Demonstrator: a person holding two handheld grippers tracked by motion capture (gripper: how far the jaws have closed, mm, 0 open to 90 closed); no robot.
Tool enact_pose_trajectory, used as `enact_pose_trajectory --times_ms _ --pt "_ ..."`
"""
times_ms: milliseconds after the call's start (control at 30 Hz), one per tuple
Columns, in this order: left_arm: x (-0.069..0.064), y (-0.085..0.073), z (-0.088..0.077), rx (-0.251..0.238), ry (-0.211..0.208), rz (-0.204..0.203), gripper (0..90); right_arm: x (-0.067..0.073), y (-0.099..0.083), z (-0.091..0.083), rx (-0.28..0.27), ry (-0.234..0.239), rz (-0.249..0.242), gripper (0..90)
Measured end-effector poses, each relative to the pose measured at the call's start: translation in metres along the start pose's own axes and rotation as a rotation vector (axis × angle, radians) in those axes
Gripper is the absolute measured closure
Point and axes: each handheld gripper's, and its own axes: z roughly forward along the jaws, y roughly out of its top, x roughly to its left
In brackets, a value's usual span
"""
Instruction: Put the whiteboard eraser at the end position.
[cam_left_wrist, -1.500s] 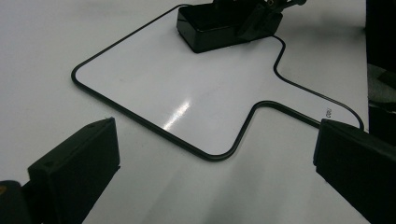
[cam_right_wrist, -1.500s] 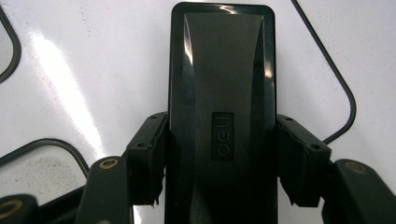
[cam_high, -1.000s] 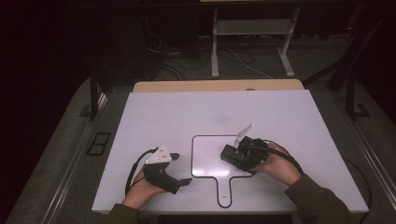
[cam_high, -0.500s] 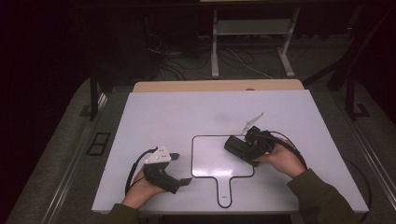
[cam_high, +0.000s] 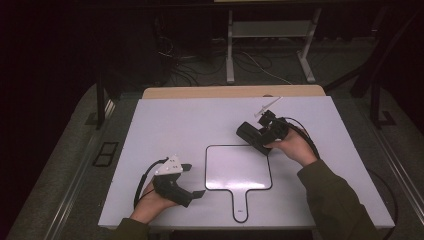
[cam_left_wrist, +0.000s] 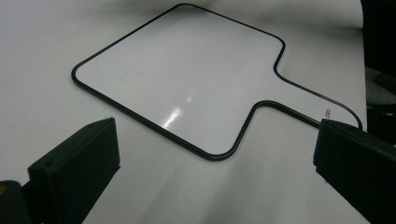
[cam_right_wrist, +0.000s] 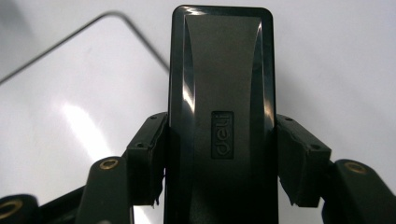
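On the white worktop (cam_high: 165, 120) lies a small paddle-shaped whiteboard with a thin black rim and a short handle (cam_high: 239, 167), flat, its handle pointing toward the person's edge. At the board's far right corner the right claw (cam_high: 252, 137) is clamped across the sides of a black plastic board eraser with a "deli" mark on its back (cam_right_wrist: 222, 116). In the right gripper view the two pads press on the long edges of the eraser, so its broad face is free to meet a surface. From above, the eraser sits at or just beyond the board's rim over the bare worktop; whether it touches the surface I cannot tell. Gripping it by the narrow sides looks like a way to keep it steady while it is swept or carried.

Well apart, at the near left of the worktop, the left claw (cam_high: 192, 180) rests low beside the board with its jaws wide and nothing between them. Its own view looks across the board's glossy face (cam_left_wrist: 187, 79), which appears clean, with the handle running off to the right. It seems parked close by, perhaps ready to steady the board. Nothing pins the board, so a hard wipe could push it along.
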Motion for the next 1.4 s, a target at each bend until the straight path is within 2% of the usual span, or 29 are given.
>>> enact_pose_trajectory --times_ms 67,333,500,600,667,733,900,1067,1133,1200,1300,1400 --pt "0.001 0.000 0.000 -0.005 -0.001 -0.008 0.0 -0.004 0.009 0.005 0.005 -0.011 0.004 38.9" --pt "0.003 0.000 0.001 0.001 -0.008 0.006 0.0 -0.019 0.037 0.025 0.023 -0.037 0.010 38.9" --pt "0.003 0.001 0.002 0.002 -0.009 0.008 0.0 -0.026 0.051 0.040 0.039 -0.042 0.011 38.9" --pt "0.003 0.001 0.002 0.002 -0.012 0.010 0.0 -0.029 0.057 0.051 0.058 -0.061 0.005 38.8" --pt "0.003 0.001 0.002 0.004 -0.013 0.011 0.0 -0.031 0.061 0.057 0.067 -0.066 0.024 38.8" --pt "0.003 0.001 0.002 0.002 -0.013 0.012 0.0 -0.032 0.064 0.061 0.076 -0.070 0.020 38.8" --pt "0.003 0.001 0.001 0.001 -0.012 0.008 0.0 -0.036 0.069 0.072 0.106 -0.093 0.010 38.7" --pt "0.004 0.001 0.002 0.001 -0.013 0.006 0.0 -0.038 0.069 0.082 0.127 -0.093 0.007 38.5" --pt "0.005 0.001 0.003 0.003 -0.014 0.007 0.0 -0.039 0.068 0.082 0.117 -0.085 0.020 38.4" --pt "0.005 0.000 0.004 0.005 -0.016 0.007 0.0 -0.039 0.067 0.081 0.109 -0.092 0.007 38.4" --pt "0.005 0.000 0.004 0.004 -0.016 0.011 0.0 -0.039 0.066 0.076 0.074 -0.077 0.037 36.0" --pt "0.006 0.000 0.005 0.003 -0.017 0.010 0.0 -0.039 0.065 0.070 0.053 -0.068 0.047 32.6"
